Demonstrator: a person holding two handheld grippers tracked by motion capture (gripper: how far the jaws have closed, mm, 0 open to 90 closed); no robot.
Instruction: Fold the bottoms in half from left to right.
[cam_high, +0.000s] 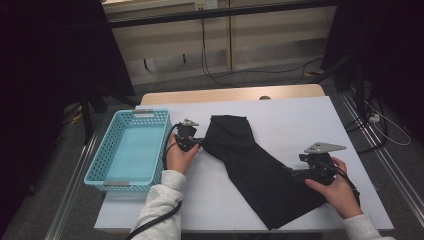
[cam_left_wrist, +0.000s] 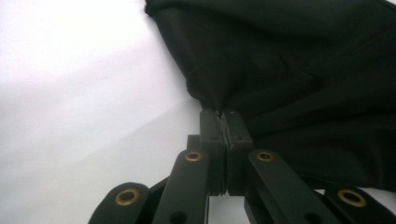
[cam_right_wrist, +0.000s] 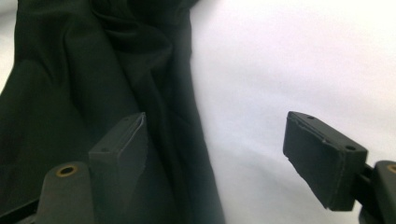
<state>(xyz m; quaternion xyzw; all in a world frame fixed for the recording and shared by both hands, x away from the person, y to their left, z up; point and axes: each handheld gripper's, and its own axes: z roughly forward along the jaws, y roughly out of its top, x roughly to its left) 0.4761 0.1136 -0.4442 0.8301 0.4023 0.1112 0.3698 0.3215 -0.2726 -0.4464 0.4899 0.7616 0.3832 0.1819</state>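
Observation:
A black cloth (cam_high: 255, 165) lies spread diagonally across the white table (cam_high: 300, 120), from the middle toward the near right. My left gripper (cam_high: 200, 142) is at the cloth's left edge, beside the basket. In the left gripper view this gripper (cam_left_wrist: 225, 114) is shut on a pinched fold of the cloth (cam_left_wrist: 289, 70), which bunches up to the jaw tips. My right gripper (cam_high: 295, 172) is at the cloth's right side. In the right gripper view it (cam_right_wrist: 215, 128) stands open, with one jaw over the cloth (cam_right_wrist: 70, 70), the other over bare table, and the cloth's edge between them.
A light blue plastic basket (cam_high: 107, 145) stands at the table's left edge, close to my left hand. A bare wooden strip (cam_high: 225, 94) runs along the far side of the table. Cables lie on the floor beyond it.

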